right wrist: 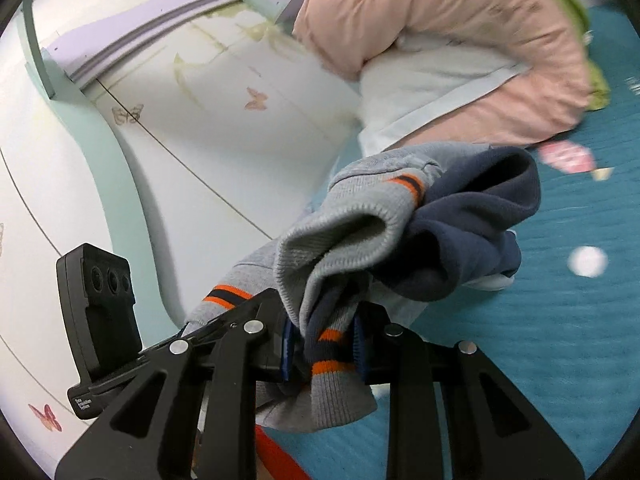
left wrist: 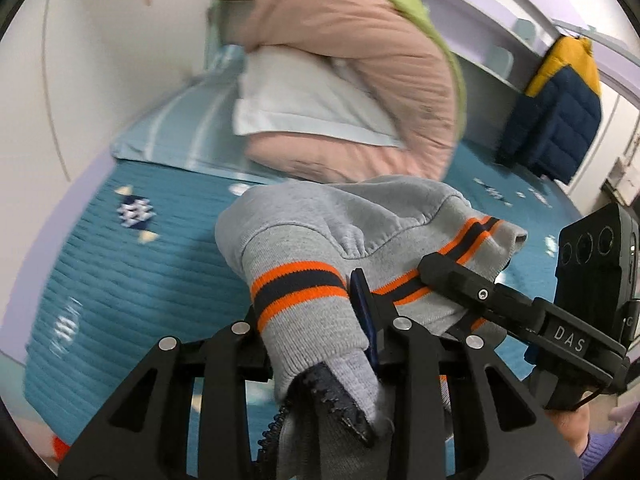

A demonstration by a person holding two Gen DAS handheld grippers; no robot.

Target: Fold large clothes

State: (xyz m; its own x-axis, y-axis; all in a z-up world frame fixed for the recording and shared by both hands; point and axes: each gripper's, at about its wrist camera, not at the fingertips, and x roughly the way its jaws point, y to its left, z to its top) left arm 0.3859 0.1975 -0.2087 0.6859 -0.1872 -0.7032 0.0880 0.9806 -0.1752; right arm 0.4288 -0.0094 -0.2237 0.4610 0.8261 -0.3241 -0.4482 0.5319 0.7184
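A grey sweatshirt (left wrist: pixel 340 216) with orange and navy stripes on its ribbed hem hangs bunched above the bed. My left gripper (left wrist: pixel 316 320) is shut on the striped hem, and a navy zipper edge (left wrist: pixel 332 400) trails out below its jaws. In the same view my right gripper (left wrist: pixel 436 276) comes in from the right and pinches the hem a little farther along. In the right wrist view my right gripper (right wrist: pixel 324 344) clamps the striped hem of the sweatshirt (right wrist: pixel 352 220) between its blue pads. The navy lining (right wrist: pixel 480 232) shows behind. The left gripper (right wrist: pixel 240 308) is close at the left.
A teal quilted bedspread (left wrist: pixel 140 272) lies underneath. A pink quilt (left wrist: pixel 340 40) is folded around a white pillow (left wrist: pixel 296 100) at the head of the bed. A yellow and navy puffer jacket (left wrist: pixel 560 108) hangs at the right. A wall with butterfly stickers (right wrist: pixel 200 100) runs along the bed.
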